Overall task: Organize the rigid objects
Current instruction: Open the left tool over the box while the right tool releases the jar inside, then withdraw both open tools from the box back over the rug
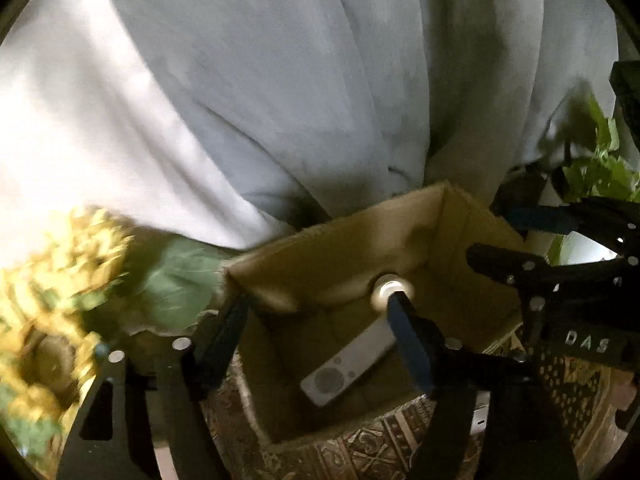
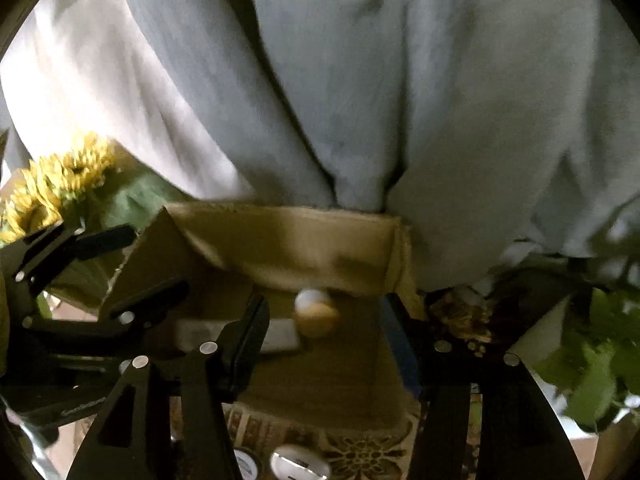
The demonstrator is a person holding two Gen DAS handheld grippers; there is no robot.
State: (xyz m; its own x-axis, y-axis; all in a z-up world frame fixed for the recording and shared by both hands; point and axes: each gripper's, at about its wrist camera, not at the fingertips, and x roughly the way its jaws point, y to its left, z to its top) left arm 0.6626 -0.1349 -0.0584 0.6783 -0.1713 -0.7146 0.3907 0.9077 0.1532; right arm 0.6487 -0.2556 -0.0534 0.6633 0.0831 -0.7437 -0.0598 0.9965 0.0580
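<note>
Both hand-held grippers hang over the cardboard box with fingers spread wide, gripping nothing — left hand-held gripper, right hand-held gripper. A white remote already lies inside; a pale ball looks mid-drop. Small round items on the near worktop likely remain.

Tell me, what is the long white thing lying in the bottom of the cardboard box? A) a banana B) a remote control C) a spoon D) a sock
B: the left wrist view shows a flat white remote control with a round button pad, lying on the floor of the cardboard box beneath the open fingers of the left gripper.
</note>
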